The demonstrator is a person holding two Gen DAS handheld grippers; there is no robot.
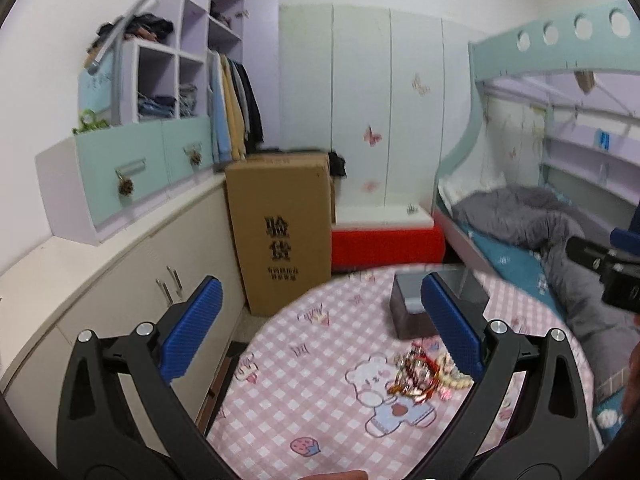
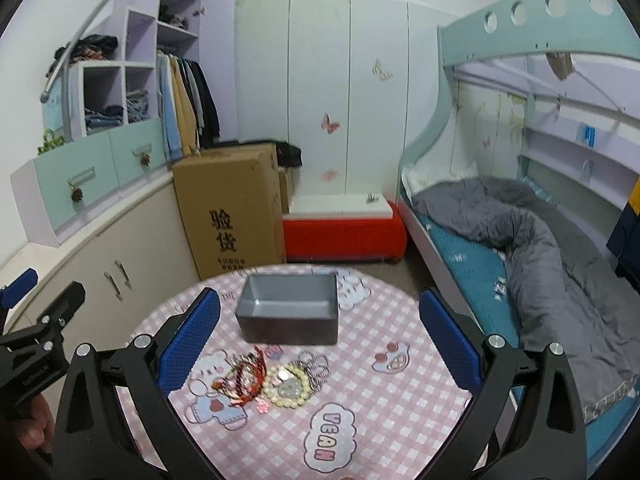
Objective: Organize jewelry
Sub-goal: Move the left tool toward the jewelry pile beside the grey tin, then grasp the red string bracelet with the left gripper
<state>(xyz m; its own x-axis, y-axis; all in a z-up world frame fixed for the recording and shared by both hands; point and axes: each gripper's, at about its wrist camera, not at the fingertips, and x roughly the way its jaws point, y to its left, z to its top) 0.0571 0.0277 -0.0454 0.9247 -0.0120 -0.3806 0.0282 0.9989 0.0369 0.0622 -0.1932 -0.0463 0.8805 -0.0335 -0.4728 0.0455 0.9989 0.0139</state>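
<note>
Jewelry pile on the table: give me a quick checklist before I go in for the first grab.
1. Left gripper jaws open, nothing held: ok.
2. Right gripper jaws open, nothing held: ok.
3. Grey box open-topped, looks empty, behind the pile: ok.
4. Pearl bracelet in full view: ok.
5. Red-and-gold strands separate from the bracelet: cannot tell, they look tangled.
6. Path from jewelry pile to box unobstructed: ok.

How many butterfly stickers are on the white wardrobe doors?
3 that I can see clearly: a pale butterfly highest up, a pink butterfly at mid-height, and a faint pink one lowest on the wardrobe. Others may be too faint to see.
</note>
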